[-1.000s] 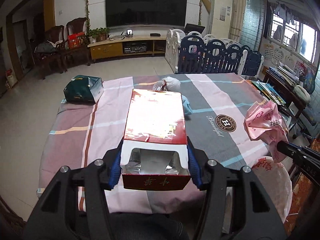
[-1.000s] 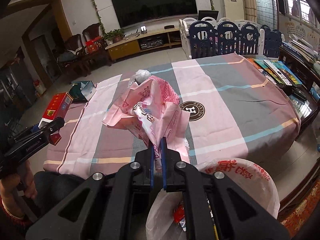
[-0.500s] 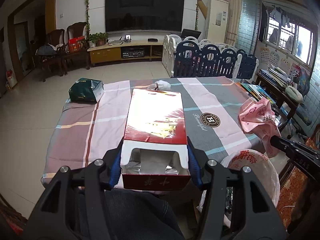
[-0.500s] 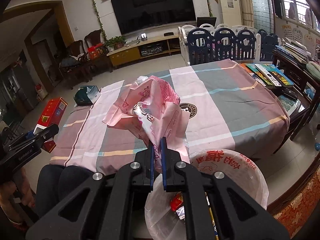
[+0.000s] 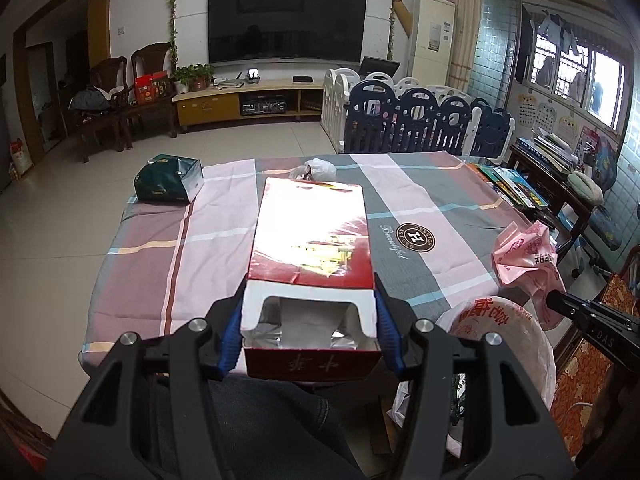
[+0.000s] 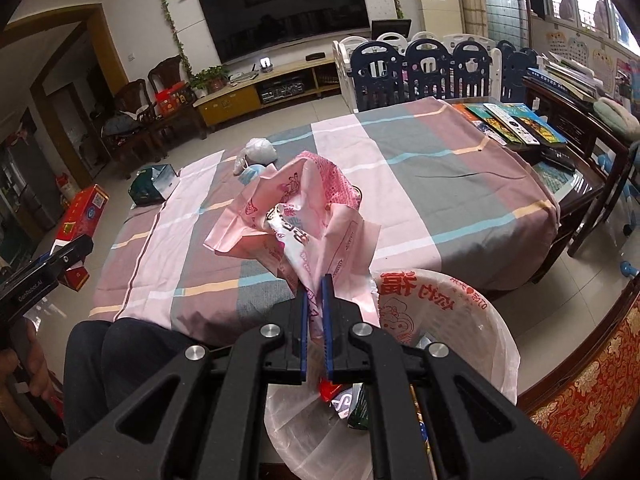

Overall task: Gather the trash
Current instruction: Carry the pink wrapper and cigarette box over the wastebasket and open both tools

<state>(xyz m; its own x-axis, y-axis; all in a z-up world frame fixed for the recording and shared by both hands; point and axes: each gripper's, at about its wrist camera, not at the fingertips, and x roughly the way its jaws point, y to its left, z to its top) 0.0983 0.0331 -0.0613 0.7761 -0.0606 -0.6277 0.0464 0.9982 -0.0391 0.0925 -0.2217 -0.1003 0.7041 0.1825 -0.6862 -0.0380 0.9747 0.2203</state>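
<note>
Nearest to us, our left gripper [image 5: 308, 322] is clamped on the sides of the red carton [image 5: 310, 256], its torn open end facing the camera, and our right gripper [image 6: 314, 300] is pinched tight on a fold of the crumpled pink plastic bag [image 6: 296, 220]. Both loads hang in the air on our side of the table edge. A second ago the carton sat low over the striped tablecloth [image 5: 440, 208]; now the whole cloth lies out ahead and our knees show beneath the tool, so we have drawn back and up. The pink bag has likewise come off the table and now hangs just above the mouth of the white trash bag [image 6: 448, 320], which shows more of its inside than before, with wrappers already in it.

We judge this to mean both pieces are collected and ready to drop, the pink bag first since it is closest to the opening; the carton is off to the left of the mouth and has further to travel.

Farther out, more rubbish waits on the cloth: a green foil packet [image 5: 168, 180] at the far left corner, a small white knotted bag [image 6: 261, 149] toward the far edge, and beside it something pale blue [image 6: 251, 171], perhaps a mask, though the view is too small to be sure. None of these has shifted.
</note>
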